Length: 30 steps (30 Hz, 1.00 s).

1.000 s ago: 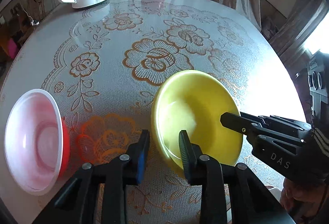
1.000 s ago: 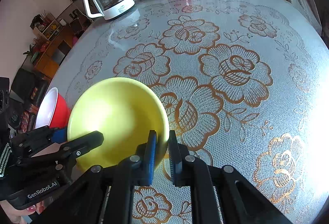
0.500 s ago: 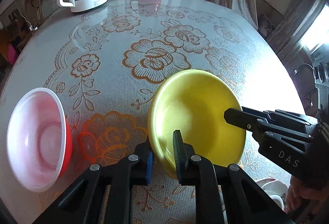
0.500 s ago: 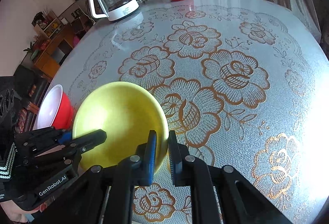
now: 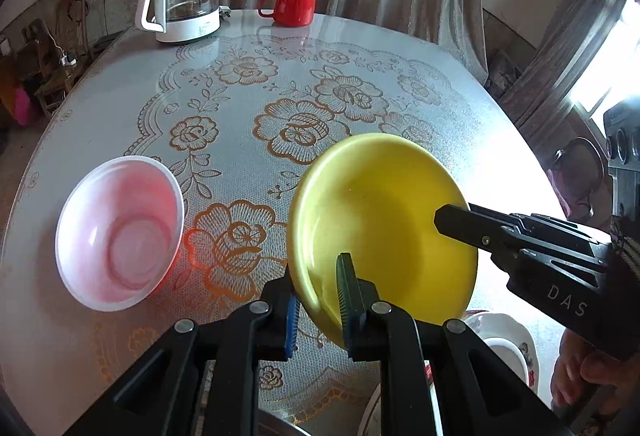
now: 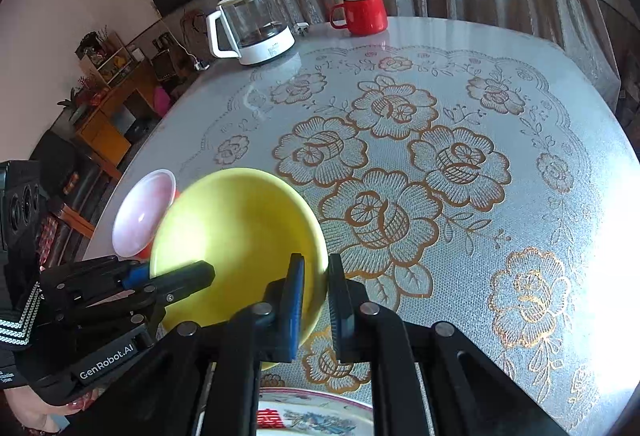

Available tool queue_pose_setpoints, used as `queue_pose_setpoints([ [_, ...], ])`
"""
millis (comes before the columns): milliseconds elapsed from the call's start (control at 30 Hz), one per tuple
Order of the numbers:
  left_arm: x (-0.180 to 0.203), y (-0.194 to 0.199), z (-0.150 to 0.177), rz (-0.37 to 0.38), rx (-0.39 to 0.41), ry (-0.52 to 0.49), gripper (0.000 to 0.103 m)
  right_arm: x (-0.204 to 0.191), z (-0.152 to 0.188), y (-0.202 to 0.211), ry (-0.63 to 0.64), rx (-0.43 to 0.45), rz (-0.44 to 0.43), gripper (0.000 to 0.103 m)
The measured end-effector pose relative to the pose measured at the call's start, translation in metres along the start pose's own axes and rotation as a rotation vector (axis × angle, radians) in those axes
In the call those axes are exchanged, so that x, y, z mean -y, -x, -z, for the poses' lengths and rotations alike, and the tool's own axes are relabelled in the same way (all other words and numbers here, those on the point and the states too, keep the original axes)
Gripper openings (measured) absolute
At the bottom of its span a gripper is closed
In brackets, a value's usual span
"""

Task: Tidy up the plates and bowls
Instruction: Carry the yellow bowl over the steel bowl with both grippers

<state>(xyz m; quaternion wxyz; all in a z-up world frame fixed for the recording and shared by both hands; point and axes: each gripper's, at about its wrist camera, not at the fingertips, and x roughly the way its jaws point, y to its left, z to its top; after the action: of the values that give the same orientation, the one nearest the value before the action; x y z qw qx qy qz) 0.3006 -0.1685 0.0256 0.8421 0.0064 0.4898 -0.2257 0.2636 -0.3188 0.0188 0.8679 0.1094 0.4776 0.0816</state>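
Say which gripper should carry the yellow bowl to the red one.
Left, probably. Both the left gripper and right gripper clamp the yellow bowl, but the red bowl sits on the left gripper's side.

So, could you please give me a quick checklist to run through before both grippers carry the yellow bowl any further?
1. Left gripper clamped on the yellow bowl rim: ok, one finger inside, one outside.
2. Right gripper clamped on the opposite rim: ok.
3. Bowl clear of the table: cannot tell for certain; it looks lifted and tilted.
4. Yellow bowl empty: ok, nothing visible inside.
5. Red bowl free to receive it: ok, empty, upright, apart from the yellow bowl.
6. Kettle and red mug out of the way: ok, at the far edge.
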Motion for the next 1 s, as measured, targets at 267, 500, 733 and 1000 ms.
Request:
queue_pose_setpoints([
  [267, -0.007, 0.040, 0.029, 0.015, 0.061, 0.017, 0.017, -0.027, 0.021, 0.028, 0.013, 0.057, -0.026, 0.010],
  [500, -0.021, 0.075, 0.064, 0.038, 0.124, 0.053, 0.017, -0.055, 0.046, 0.054, 0.020, 0.114, -0.067, 0.010],
  [733, -0.035, 0.101, 0.094, 0.017, 0.168, 0.076, 0.017, -0.087, 0.070, 0.066, 0.043, 0.155, -0.104, 0.012],
  [1000, -0.056, 0.114, 0.121, 0.000, 0.195, 0.103, 0.017, -0.110, 0.099, 0.060, 0.033, 0.149, -0.143, 0.012],
])
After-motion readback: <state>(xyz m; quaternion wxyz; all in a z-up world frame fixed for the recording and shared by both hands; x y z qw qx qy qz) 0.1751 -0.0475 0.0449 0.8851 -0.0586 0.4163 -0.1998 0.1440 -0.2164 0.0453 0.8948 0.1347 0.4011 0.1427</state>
